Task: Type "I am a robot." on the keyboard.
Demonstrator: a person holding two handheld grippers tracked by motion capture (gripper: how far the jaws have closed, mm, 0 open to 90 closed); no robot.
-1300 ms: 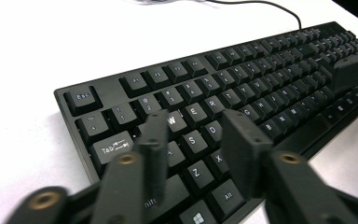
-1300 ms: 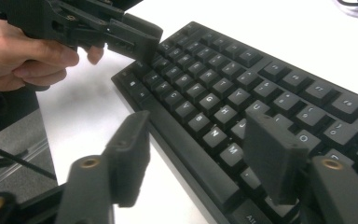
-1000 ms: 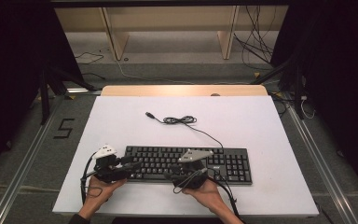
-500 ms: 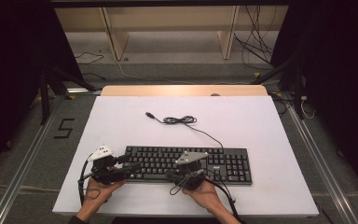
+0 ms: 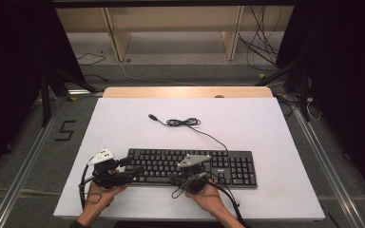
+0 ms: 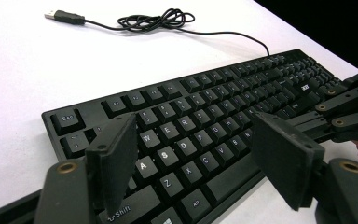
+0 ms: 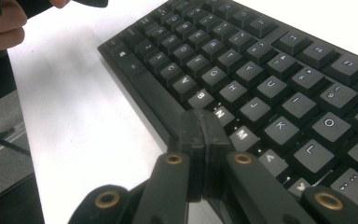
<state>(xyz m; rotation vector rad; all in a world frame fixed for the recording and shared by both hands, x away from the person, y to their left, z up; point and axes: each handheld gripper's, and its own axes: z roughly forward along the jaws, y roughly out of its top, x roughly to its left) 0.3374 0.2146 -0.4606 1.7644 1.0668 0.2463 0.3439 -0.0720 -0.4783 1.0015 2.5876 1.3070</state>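
Right tongs (image 7: 200, 135) closed up empty since earlier frame, tips over N/M keys of black plastic keyboard (image 5: 190, 165); left tongs (image 6: 196, 163) widened, empty, above A-S-D keys; long axis across white worktop (image 5: 247, 123).

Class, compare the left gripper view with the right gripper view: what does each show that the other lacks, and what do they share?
Left gripper view: the keyboard's cable coiled on the white table, ending in a USB plug, and the left tongs with jaws wide apart, which have just been opening, nothing between them. Right gripper view: the right tongs shut together, after just closing, tips by the N key, and a hand at the top left. Both: the black keyboard on the white table.
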